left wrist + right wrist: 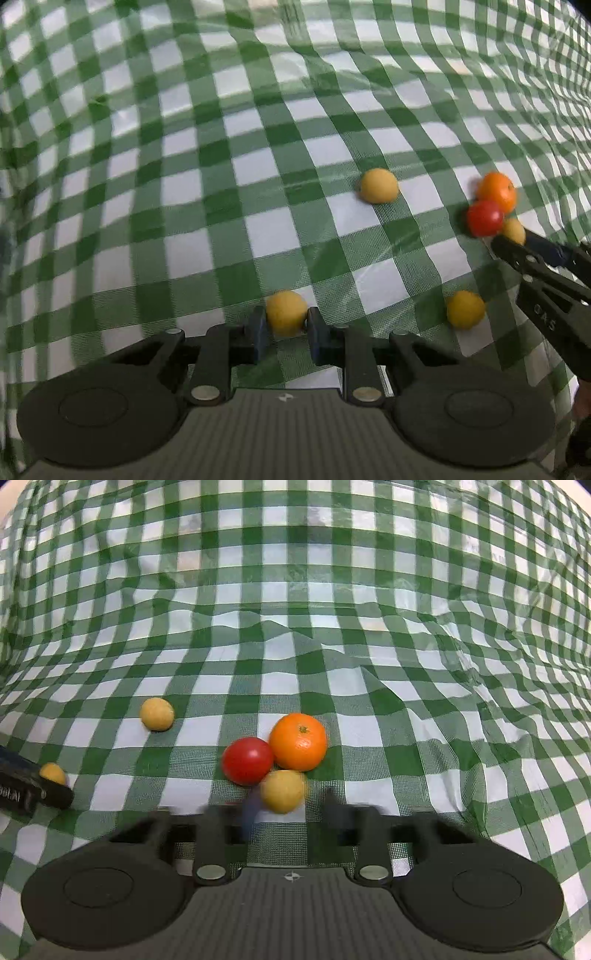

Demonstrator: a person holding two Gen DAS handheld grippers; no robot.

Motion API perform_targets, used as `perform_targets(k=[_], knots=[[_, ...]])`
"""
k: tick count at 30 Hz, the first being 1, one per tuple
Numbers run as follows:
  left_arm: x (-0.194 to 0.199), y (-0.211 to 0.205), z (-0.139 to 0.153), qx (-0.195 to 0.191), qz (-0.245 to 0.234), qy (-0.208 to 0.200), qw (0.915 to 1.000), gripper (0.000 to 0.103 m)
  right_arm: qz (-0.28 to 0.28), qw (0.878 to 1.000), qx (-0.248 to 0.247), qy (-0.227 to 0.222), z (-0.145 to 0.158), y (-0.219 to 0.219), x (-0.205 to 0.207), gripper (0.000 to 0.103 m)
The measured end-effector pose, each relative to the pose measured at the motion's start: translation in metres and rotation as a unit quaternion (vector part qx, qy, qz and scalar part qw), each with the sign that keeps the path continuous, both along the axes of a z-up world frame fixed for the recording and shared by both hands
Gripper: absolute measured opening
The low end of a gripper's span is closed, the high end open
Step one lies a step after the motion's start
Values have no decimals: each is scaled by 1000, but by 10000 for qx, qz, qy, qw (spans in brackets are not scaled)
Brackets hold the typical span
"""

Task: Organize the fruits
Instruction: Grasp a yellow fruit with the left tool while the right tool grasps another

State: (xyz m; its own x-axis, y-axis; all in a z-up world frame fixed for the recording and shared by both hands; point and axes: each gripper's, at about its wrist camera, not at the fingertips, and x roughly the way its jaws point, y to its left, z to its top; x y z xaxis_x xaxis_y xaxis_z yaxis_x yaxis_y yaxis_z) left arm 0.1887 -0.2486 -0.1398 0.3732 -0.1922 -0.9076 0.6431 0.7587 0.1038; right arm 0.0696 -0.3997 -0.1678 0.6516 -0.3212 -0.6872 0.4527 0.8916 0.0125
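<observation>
In the left wrist view my left gripper (286, 328) is shut on a small yellow fruit (286, 312) low over the cloth. Two more yellow fruits lie loose, one ahead (379, 185) and one to the right (465, 309). At the right an orange (496, 191), a red tomato (484, 218) and another yellow fruit (514, 230) touch each other, with my right gripper (517, 242) at that fruit. In the right wrist view my right gripper (290, 806) is open around this yellow fruit (282, 791), its fingers blurred, beside the tomato (247, 761) and the orange (298, 741).
A wrinkled green-and-white checked cloth (295, 627) covers the whole table. In the right wrist view a loose yellow fruit (157, 714) lies at the left, and the left gripper's finger (33, 790) holds its fruit (53, 773) at the far left edge.
</observation>
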Motion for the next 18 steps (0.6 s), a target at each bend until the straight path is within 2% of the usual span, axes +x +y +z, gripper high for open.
perform_targets(k=[2, 9, 13, 18], knots=[[-7, 7, 10, -47, 42, -165, 9998, 25, -128, 9997, 205, -97, 6, -1, -9, 27], [-56, 49, 57, -186, 173, -307, 9992, 25, -468, 9972, 450, -367, 41, 15, -72, 27], [-99, 85, 86, -234, 255, -204, 9992, 25, -392, 9974, 416, -432, 69, 37, -119, 27], [-156, 131, 118, -289, 309, -252, 9988, 25, 68, 9984, 290, -482, 112, 92, -177, 27]])
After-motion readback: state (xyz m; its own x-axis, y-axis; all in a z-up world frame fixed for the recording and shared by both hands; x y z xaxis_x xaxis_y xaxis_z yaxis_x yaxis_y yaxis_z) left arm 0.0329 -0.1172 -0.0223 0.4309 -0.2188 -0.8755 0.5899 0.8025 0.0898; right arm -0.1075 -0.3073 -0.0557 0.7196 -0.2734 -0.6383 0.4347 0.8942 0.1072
